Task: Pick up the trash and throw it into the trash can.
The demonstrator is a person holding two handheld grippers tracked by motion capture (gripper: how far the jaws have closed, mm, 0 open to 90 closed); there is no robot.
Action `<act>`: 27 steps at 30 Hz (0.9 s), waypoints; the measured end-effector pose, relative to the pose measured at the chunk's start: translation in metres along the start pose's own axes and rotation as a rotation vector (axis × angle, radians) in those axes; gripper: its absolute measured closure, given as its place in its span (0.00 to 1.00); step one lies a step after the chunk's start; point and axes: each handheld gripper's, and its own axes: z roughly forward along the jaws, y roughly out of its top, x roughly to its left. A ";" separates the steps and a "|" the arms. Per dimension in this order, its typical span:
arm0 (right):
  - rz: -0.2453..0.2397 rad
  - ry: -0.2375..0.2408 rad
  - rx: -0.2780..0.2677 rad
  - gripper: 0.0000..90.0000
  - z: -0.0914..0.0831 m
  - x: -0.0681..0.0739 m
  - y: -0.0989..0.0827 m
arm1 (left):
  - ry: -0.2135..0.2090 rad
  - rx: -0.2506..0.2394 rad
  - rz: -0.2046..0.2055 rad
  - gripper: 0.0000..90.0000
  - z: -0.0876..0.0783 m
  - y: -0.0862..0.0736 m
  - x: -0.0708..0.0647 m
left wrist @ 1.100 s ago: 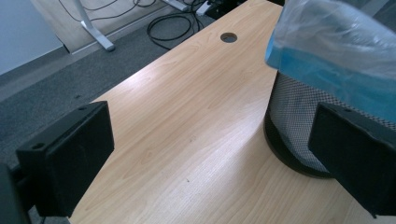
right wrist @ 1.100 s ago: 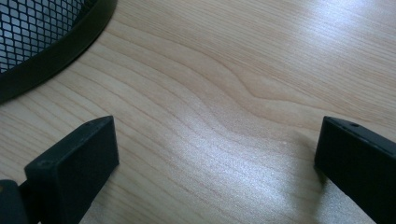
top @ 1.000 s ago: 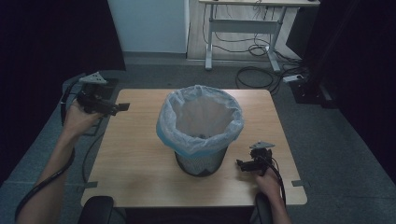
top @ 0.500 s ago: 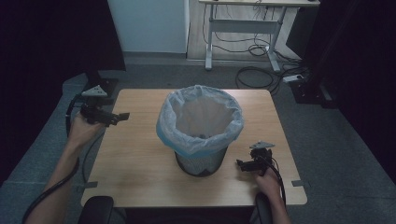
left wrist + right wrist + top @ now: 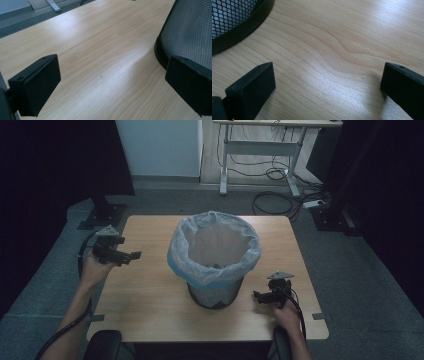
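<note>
A black mesh bin (image 5: 215, 292) lined with a pale plastic bag (image 5: 214, 247) stands in the middle of the wooden table (image 5: 150, 290). My left gripper (image 5: 131, 255) hovers over the table's left edge, open and empty, jaws pointing toward the bin. In the left gripper view its gripper (image 5: 112, 87) frames bare wood, with the bin's mesh wall (image 5: 190, 32) at right. My right gripper (image 5: 259, 296) rests low at the bin's right base, open and empty. In the right gripper view that gripper (image 5: 327, 92) spans bare wood, the bin's rim base (image 5: 239, 32) at upper left.
Cables trail from both grippers toward the person's forearms. Beyond the table a white desk frame (image 5: 260, 150) stands over floor cables (image 5: 275, 200). A dark stand base (image 5: 102, 215) sits off the table's far left corner. Grey carpet surrounds the table.
My left gripper has come down and nearer along the table's left edge, toward the front. The right gripper has stayed put.
</note>
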 end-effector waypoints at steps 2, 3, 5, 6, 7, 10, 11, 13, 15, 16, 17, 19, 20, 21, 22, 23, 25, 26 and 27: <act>0.000 0.000 0.000 0.00 0.000 0.000 0.000 | 0.008 0.006 0.002 0.00 0.004 -0.005 -0.001; 0.000 0.000 0.000 0.00 0.000 0.000 0.000 | 0.009 0.007 0.002 0.00 0.006 -0.008 -0.001; 0.000 0.000 0.000 0.00 0.000 0.000 0.000 | 0.010 0.014 0.002 0.00 0.010 -0.013 -0.001; 0.001 0.001 -0.001 0.00 0.000 0.000 0.000 | 0.012 0.016 0.001 0.00 0.012 -0.015 -0.001; 0.000 0.001 0.000 0.00 0.000 0.000 0.000 | 0.014 0.020 0.002 0.00 0.015 -0.018 -0.002; 0.000 0.001 0.000 0.00 0.000 0.000 0.000 | 0.015 0.030 0.006 0.00 0.021 -0.025 -0.003; 0.001 0.001 0.000 0.00 0.000 0.000 0.000 | 0.015 0.026 0.000 0.00 0.024 -0.028 -0.004; 0.000 0.001 -0.001 0.00 0.000 0.000 0.000 | 0.011 0.026 -0.003 0.00 0.029 -0.033 -0.005; 0.001 0.002 0.000 0.00 0.000 0.000 0.000 | 0.007 0.029 -0.007 0.00 0.034 -0.039 -0.006; 0.002 0.001 0.000 0.00 0.000 0.000 0.000 | 0.009 0.033 -0.006 0.00 0.036 -0.041 -0.007; 0.002 0.002 0.000 0.00 0.000 0.000 0.000 | 0.010 0.036 -0.006 0.00 0.039 -0.044 -0.008; 0.000 0.002 -0.001 0.00 0.000 0.000 0.000 | 0.009 0.040 -0.007 0.00 0.044 -0.049 -0.009; 0.001 0.002 -0.001 0.00 0.000 0.000 0.000 | 0.009 0.044 -0.006 0.00 0.046 -0.052 -0.010; 0.000 0.002 -0.001 0.00 0.000 0.000 0.000 | 0.008 0.044 -0.008 0.00 0.048 -0.054 -0.010; 0.000 0.002 -0.001 0.00 0.000 0.000 0.000 | 0.007 0.045 -0.011 0.00 0.050 -0.056 -0.011; 0.001 0.002 -0.001 0.00 0.000 0.000 0.000 | 0.009 0.048 -0.009 0.00 0.053 -0.059 -0.012; 0.000 0.001 -0.001 0.00 0.000 0.000 0.000 | 0.007 0.051 -0.011 0.00 0.058 -0.064 -0.014; 0.000 0.002 -0.001 0.00 0.000 0.000 0.000 | 0.006 0.057 -0.009 0.00 0.060 -0.066 -0.015; 0.000 0.002 -0.001 0.00 0.000 0.000 0.000 | 0.006 0.063 -0.008 0.00 0.063 -0.069 -0.016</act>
